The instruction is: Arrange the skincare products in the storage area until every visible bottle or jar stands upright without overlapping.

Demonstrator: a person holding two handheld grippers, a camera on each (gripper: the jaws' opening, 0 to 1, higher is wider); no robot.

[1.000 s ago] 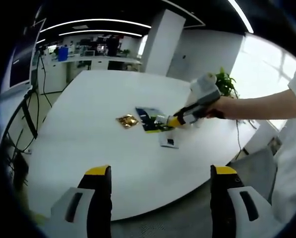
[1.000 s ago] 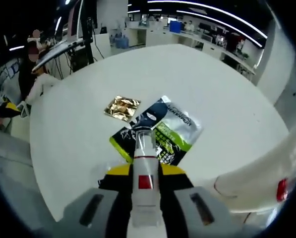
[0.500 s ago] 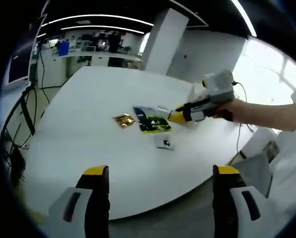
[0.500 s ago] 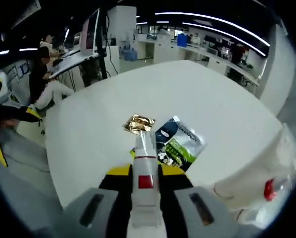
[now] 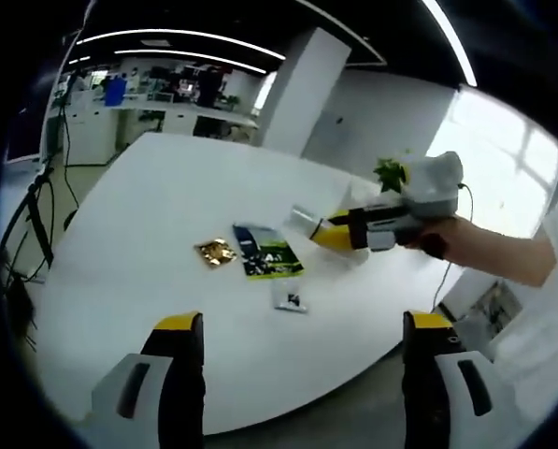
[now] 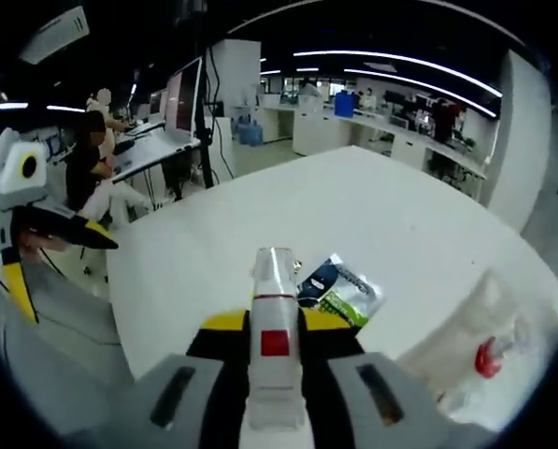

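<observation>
- The right gripper (image 6: pixel 275 323) has its jaws pinched on a slim white tube (image 6: pixel 275 351) with a clear cap, held above the round white table (image 5: pixel 157 215).
- The left gripper (image 5: pixel 297 374) hangs spread and empty off the table's edge.
- On the table lie a glossy dark-and-green pouch (image 5: pixel 265 253), a crinkled gold foil sachet (image 5: pixel 215 253) and a small flat white packet (image 5: pixel 290 297).

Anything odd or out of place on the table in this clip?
Yes. The table carries flat packets, not standing bottles: a gold foil packet, a dark-and-green pouch and a small sachet, all lying flat. The right gripper holds a white tube above the table.
</observation>
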